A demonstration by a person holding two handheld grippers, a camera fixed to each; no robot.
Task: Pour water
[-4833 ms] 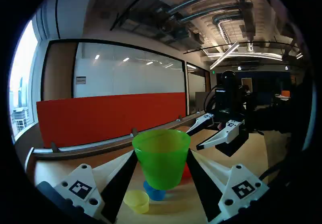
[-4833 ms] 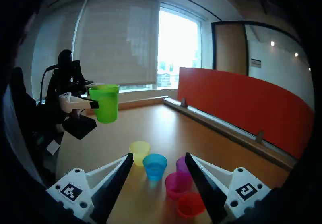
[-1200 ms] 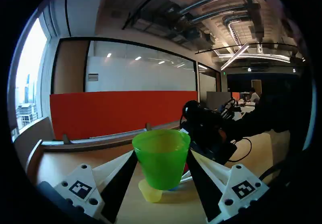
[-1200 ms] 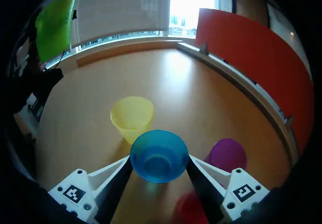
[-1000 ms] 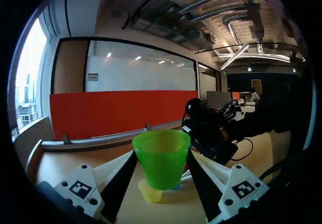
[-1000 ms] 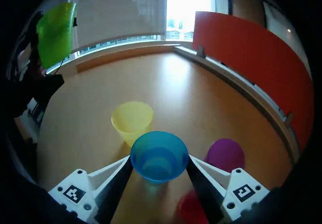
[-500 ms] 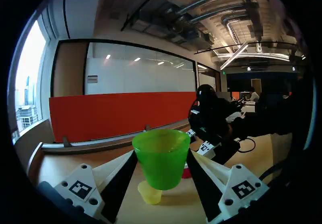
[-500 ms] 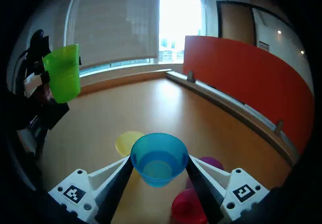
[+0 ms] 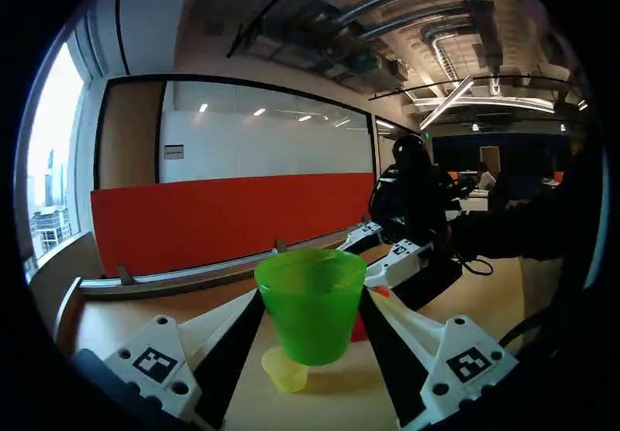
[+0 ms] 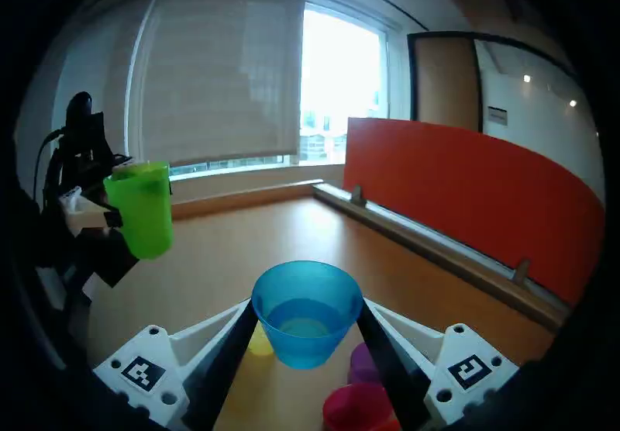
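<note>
My left gripper (image 9: 310, 295) is shut on an upright green cup (image 9: 311, 307), held above the wooden table (image 9: 116, 318). My right gripper (image 10: 308, 307) is shut on a blue cup (image 10: 308, 324) with a little water in its bottom, held upright off the table. In the right gripper view the green cup (image 10: 141, 208) hangs at the left in the left gripper (image 10: 89, 206). In the left gripper view the right gripper (image 9: 381, 249) is just behind and to the right of the green cup, which hides the blue cup.
A yellow cup (image 9: 284, 369) stands on the table below the green one, with a red cup (image 9: 358, 329) peeking out beside it. Below the blue cup are the yellow cup (image 10: 260, 344), a purple cup (image 10: 361, 363) and a magenta cup (image 10: 358, 411). A red partition (image 10: 480, 198) runs along the table's far edge (image 10: 434, 253).
The right gripper closed on the blue cup and has lifted it off the table, tilting up to level. The left gripper has kept the green cup nearly still.
</note>
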